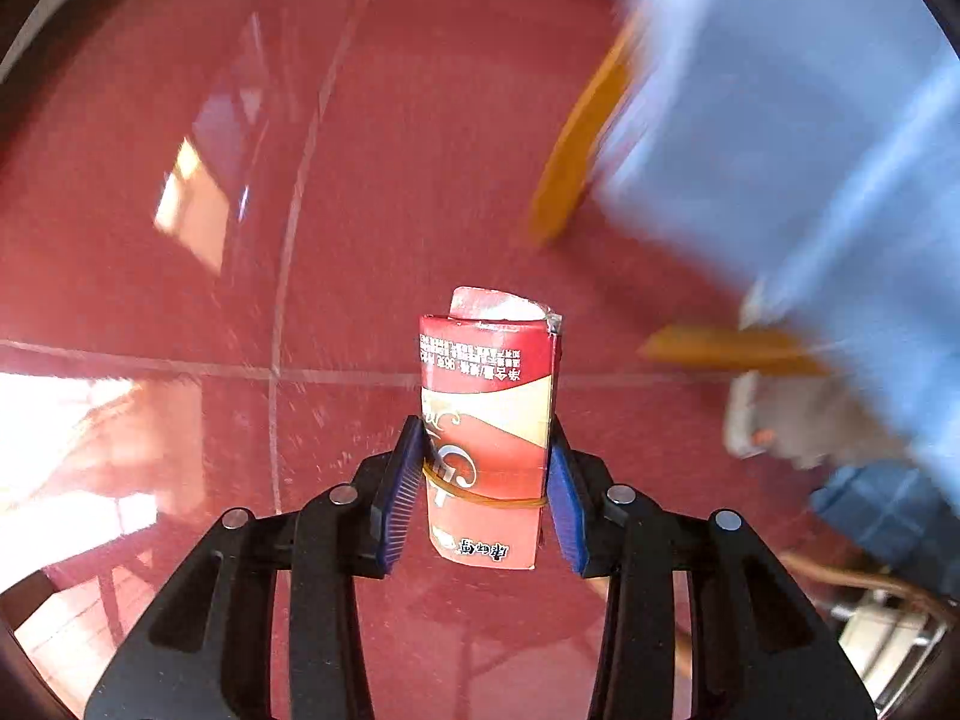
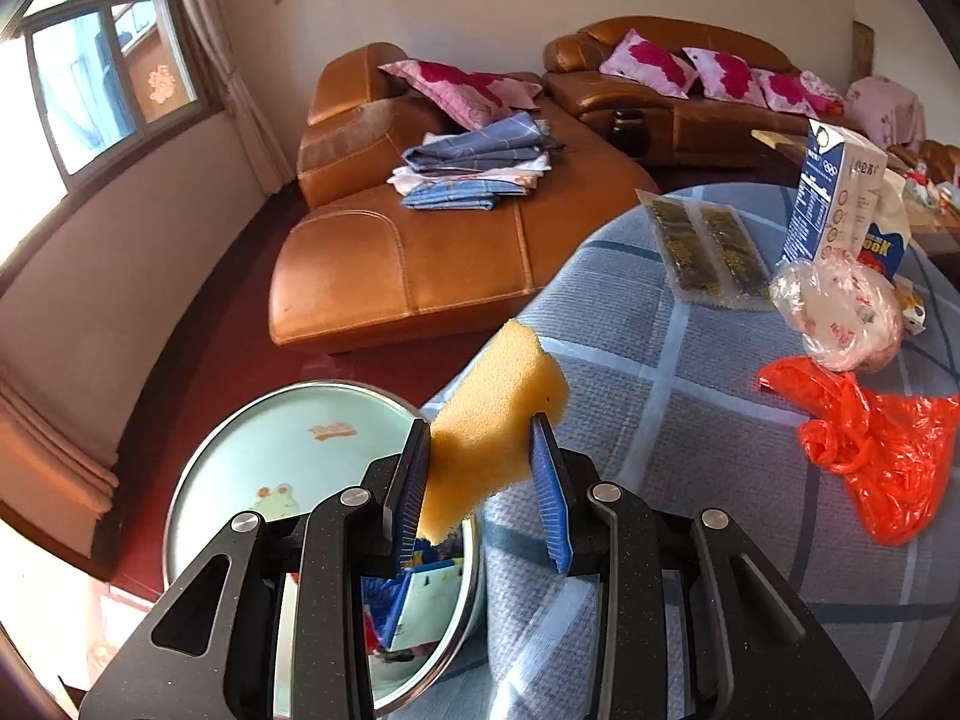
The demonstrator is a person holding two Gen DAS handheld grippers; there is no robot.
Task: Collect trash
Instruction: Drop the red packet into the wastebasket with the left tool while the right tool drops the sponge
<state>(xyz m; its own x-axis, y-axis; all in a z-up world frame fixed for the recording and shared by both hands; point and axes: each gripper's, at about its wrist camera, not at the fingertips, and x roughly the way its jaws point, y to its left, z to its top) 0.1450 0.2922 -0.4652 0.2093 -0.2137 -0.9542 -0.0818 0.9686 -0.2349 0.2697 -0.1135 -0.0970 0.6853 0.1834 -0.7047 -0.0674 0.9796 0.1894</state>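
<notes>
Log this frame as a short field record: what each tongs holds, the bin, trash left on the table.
left tongs: shut on red carton, held above the red tiled floor
right tongs: shut on yellow sponge
bin: light green round lid, beside the table, below the sponge
table: blue checked cloth
left on table: red plastic bag, clear plastic bag, blue milk carton, snack packets

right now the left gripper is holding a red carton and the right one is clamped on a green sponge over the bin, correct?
Not quite: the sponge is yellow, not green, as the right wrist view shows. The rest holds: the right gripper grips it above the open bin, and the left gripper holds the red carton.
</notes>
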